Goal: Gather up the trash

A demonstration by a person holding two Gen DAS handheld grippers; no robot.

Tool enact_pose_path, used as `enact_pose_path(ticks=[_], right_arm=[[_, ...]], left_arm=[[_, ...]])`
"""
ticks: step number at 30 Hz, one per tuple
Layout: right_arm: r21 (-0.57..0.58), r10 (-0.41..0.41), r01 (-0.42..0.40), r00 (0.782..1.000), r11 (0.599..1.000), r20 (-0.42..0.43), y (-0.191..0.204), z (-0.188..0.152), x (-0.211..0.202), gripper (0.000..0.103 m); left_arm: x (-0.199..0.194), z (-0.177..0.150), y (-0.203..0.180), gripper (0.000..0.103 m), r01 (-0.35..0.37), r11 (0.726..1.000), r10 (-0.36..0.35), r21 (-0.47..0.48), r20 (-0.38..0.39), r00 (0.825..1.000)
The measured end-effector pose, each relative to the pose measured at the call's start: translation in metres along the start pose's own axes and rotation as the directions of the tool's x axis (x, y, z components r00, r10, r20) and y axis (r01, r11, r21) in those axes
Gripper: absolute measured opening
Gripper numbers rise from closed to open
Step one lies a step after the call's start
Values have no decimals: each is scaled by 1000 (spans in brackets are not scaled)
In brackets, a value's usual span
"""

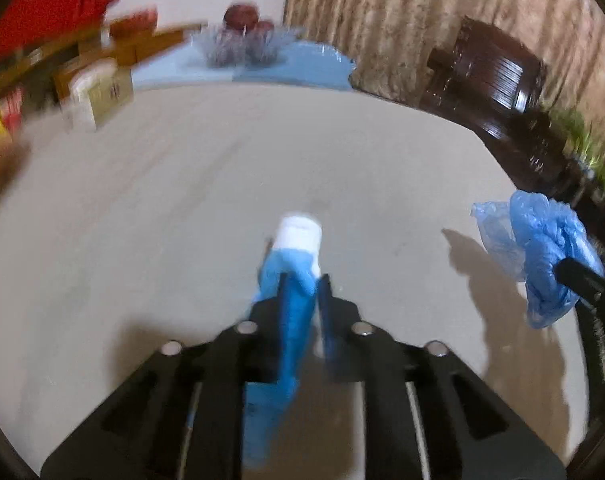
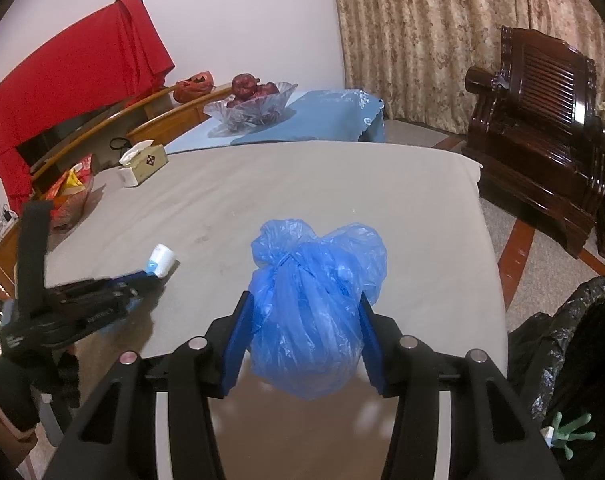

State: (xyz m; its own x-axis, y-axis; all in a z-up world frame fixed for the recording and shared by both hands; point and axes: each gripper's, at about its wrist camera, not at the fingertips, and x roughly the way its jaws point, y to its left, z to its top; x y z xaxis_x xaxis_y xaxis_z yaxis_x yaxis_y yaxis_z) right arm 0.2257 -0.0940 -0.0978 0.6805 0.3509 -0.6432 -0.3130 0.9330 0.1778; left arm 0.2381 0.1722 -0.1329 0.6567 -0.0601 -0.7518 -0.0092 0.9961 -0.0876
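Observation:
My left gripper (image 1: 304,280) is shut on a crushed blue-and-white paper cup (image 1: 296,240) and holds it above the grey table (image 1: 182,184); the view is blurred. From the right wrist view the left gripper (image 2: 150,276) and its cup (image 2: 161,260) are at the left. My right gripper (image 2: 306,300) is shut on a tied blue plastic bag (image 2: 310,304), held above the table (image 2: 302,184). The bag also shows at the right of the left wrist view (image 1: 542,256).
A black-lined trash bin (image 2: 582,344) stands on the floor at the right. A tissue box (image 2: 142,162), a snack bag (image 2: 70,196) and a glass fruit bowl (image 2: 250,104) on a blue cloth lie at the far side. A dark wooden armchair (image 2: 542,120) stands at the right.

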Motion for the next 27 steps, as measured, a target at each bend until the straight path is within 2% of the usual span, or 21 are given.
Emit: enact_pose_path(ticks=[2,6,11,15,17,19,24,27], right_arm=[[-1,0,0,1000,1000,9,0,1,-2,49],[-2,0,0,1000,1000,13,1,0,-5,49],[6,1,-1,1000,1000,11,0,0,-5,49],[9,2,-2,1000,1000,14,0,-1,-5,49],[10,1,-2,1000,1000,17,1,0,-5,49],[9,2,-2,1000,1000,16,1,1,-5,49],[4,6,-6,1000,1000,4,2,1,-3,49],[-9,7,-7,1000,1000,6,6,4,-2,49]], left_arm=[[-1,6,-3,10,34,999,-34,-5,-9,999],[4,5,-4,10,41,999,-41,-12,-27,999],[3,5,-1,11,26,1000,-26,-17,-26,999],[6,8,1,14,-14,1000,15,10,-30,999],[16,7,7,11,-54,998,55,13,-73,996],[25,1,19,13,-41,999,37,-31,-108,993],[19,-1,24,2,-36,999,34,-31,-86,996],[17,-3,29,2,-19,998,14,-57,-78,997]])
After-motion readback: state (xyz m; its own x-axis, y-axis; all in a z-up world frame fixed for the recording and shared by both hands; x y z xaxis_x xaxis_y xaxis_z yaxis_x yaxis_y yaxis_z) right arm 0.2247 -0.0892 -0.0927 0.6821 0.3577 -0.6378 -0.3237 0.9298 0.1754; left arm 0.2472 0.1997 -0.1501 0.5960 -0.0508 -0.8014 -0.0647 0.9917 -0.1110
